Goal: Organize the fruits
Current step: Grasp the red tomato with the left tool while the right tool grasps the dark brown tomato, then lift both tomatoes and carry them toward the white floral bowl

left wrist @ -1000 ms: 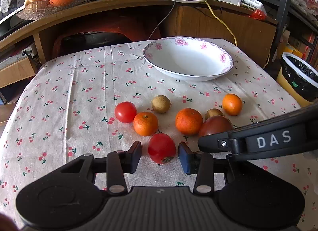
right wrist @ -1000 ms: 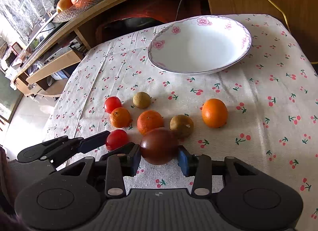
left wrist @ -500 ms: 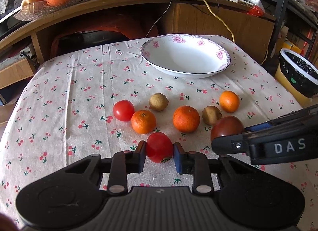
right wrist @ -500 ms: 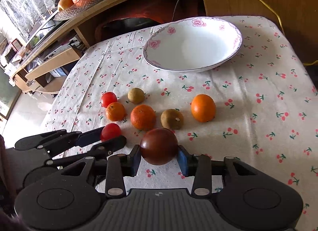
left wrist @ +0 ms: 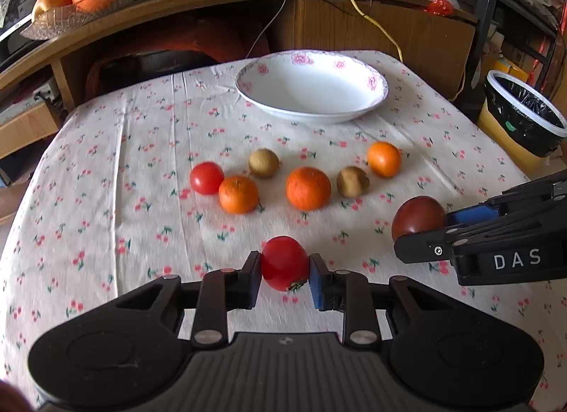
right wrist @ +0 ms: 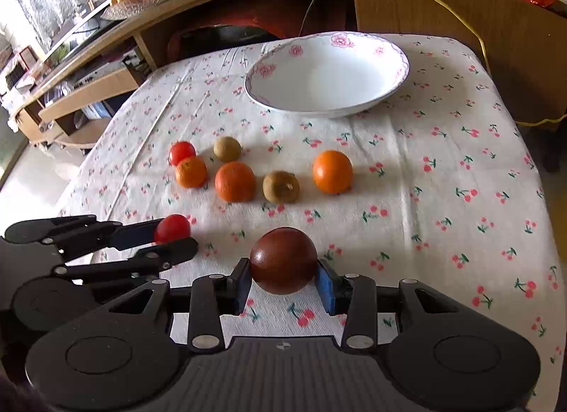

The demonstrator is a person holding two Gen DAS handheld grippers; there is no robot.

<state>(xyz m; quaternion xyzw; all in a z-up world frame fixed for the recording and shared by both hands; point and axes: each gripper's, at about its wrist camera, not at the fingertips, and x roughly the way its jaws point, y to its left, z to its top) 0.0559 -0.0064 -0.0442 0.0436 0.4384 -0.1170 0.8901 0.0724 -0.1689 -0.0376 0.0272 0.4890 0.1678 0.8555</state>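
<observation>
Your left gripper [left wrist: 285, 272] is closed on a glossy red tomato [left wrist: 284, 263], pinched between both pads, and your right gripper [right wrist: 283, 279] is clamped on a larger, smooth dark reddish-brown round fruit [right wrist: 283, 260]; both fruits appear lifted just clear of the cherry-print cloth on the tabletop [right wrist: 443, 199]. The empty white ceramic bowl with a pink floral rim [left wrist: 312, 87] sits well ahead of both grippers, beyond a loose row of fruit that lies between you and it: a second red tomato [left wrist: 206, 178], three oranges [left wrist: 308, 188] and two small brown kiwi-like fruits [left wrist: 263, 162]. The risks, as I judge them: the tomato is soft and slick, so squeezing harder could bruise it, while a loose hold could let it roll out during the carry. The dark fruit is wide for its jaws, held near its middle, and a quick tilt might slip it free. Travelling low toward the bowl could knock the row and send fruit rolling off the tabletop. Your two grippers are close side by side, so converging on the bowl together could make them collide. The only readable writing is "DAS" [left wrist: 516, 259], in white on the right gripper's side, seen from the left wrist view.
</observation>
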